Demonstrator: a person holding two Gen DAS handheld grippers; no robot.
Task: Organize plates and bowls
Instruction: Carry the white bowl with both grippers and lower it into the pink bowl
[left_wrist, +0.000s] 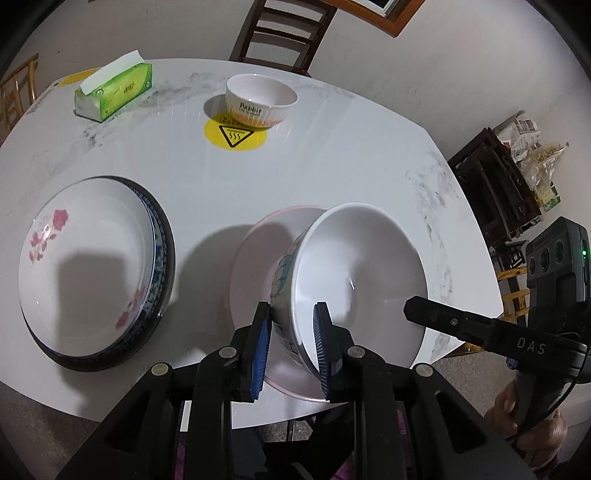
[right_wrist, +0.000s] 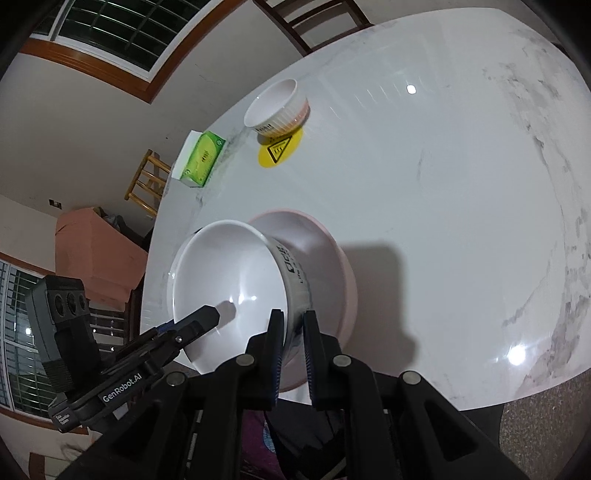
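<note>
A large white bowl (left_wrist: 354, 266) with a printed outer wall is held over a pink plate (left_wrist: 255, 258) near the table's front edge. My left gripper (left_wrist: 293, 317) is shut on the bowl's near rim, one pad outside and one inside. My right gripper (right_wrist: 294, 325) is shut on the opposite side of the rim of the same bowl (right_wrist: 229, 280), above the pink plate (right_wrist: 325, 251). A stack of plates, a white one with red flowers (left_wrist: 85, 258) on top, lies at the left. A small ribbed white bowl (left_wrist: 260, 98) stands far across the table; it also shows in the right wrist view (right_wrist: 277, 107).
A green tissue box (left_wrist: 114, 90) lies at the far left of the white marble table (left_wrist: 369, 155). A round yellow warning sticker (left_wrist: 234, 138) is under the small bowl. Wooden chairs (left_wrist: 284, 33) stand behind the table, and dark stools with bags (left_wrist: 498, 184) to the right.
</note>
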